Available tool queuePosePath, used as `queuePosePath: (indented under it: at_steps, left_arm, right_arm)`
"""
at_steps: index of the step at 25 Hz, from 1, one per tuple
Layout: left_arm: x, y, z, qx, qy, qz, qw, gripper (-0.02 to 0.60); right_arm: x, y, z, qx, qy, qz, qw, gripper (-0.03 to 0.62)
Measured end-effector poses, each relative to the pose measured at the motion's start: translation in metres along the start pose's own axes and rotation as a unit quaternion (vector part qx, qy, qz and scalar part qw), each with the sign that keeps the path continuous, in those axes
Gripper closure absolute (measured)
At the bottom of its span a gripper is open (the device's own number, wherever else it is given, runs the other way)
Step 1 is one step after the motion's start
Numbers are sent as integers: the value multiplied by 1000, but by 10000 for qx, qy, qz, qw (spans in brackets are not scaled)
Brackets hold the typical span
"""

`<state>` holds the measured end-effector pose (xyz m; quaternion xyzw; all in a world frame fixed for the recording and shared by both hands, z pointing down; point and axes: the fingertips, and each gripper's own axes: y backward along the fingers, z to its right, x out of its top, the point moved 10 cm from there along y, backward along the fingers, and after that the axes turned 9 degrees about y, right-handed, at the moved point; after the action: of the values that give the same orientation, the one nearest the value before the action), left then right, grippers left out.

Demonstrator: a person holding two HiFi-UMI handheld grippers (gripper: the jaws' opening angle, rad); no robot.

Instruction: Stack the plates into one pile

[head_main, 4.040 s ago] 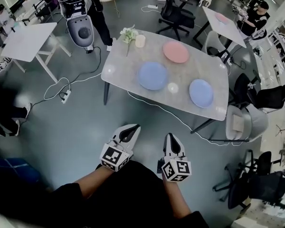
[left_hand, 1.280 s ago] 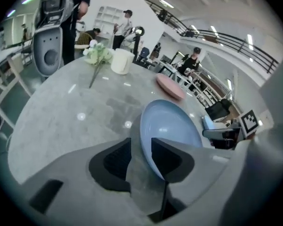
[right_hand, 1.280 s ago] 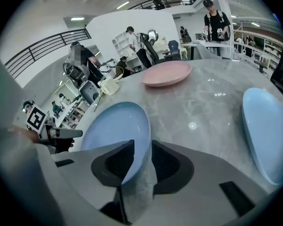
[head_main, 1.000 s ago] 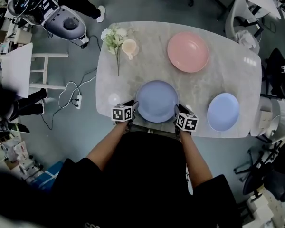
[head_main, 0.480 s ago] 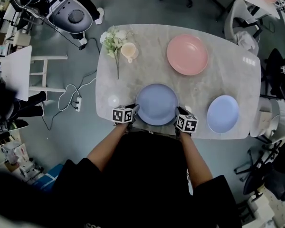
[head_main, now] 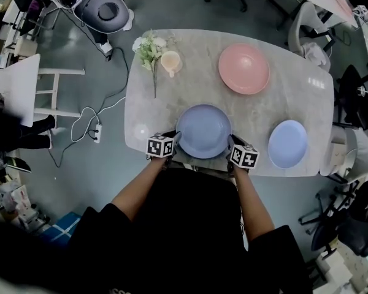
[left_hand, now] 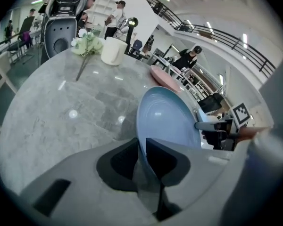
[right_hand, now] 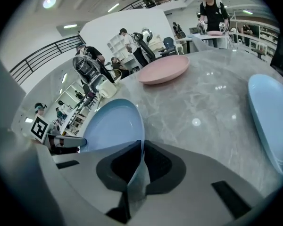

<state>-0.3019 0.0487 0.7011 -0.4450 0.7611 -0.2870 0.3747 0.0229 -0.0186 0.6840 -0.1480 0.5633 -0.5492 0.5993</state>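
Barely begun: left gripper (head_main: 173, 139) and right gripper (head_main: 232, 141), jaws just closing, pinch the large blue plate (head_main: 203, 130); pink plate (head_main: 244, 68) and small blue plate (head_main: 287, 143) lie apart beyond.

Plates numbered three: large round blue plate (head_main: 203, 131), small round blue plate (head_main: 287, 144), round pink plate (head_main: 244, 68). One cream mug (head_main: 170, 62) stood.

Open bench (head_main: 196, 78) ahead of left claw (head_main: 173, 139); cup (head_main: 170, 62), flowers (head_main: 148, 49) far ahead-left. Right claw (head_main: 232, 142): pink plate (head_main: 244, 68) ahead, small blue plate (head_main: 287, 143) near its right.
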Motion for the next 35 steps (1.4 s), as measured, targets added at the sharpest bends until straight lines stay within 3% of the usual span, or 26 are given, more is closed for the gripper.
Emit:
queuePosePath:
  at_steps: [7, 10, 19, 21, 24, 29, 35]
  left_arm:
    - [-5, 54, -8, -80, 334, 383, 9987, 526]
    - [-13, 89, -16, -251, 480, 372, 9978, 526]
    - [-31, 188, -44, -567, 366, 624, 9958, 531]
    - [-35, 203, -47, -781, 327, 688, 9940, 531]
    - [-43, 221, -52, -1100, 251, 740, 9909, 531]
    - [-59, 241, -56, -1069, 127, 725, 9915, 529]
    - [-69, 249, -35, -1039, -56, 791, 9914, 531]
  right_arm:
    - [8, 23, -54, -253, 809, 213, 9962, 563]
    - [2, 41, -81, -293, 655, 353, 9968, 565]
    - [-15, 85, -180, -266, 426, 859, 9950, 568]
    - [-19, 97, -195, -350, 401, 947, 9941, 568]
    - [-30, 110, -214, -491, 264, 1070, 9927, 571]
    - [-49, 120, -237, -628, 157, 1203, 9906, 572]
    - [-69, 142, -234, -698, 18, 1542, 9856, 572]
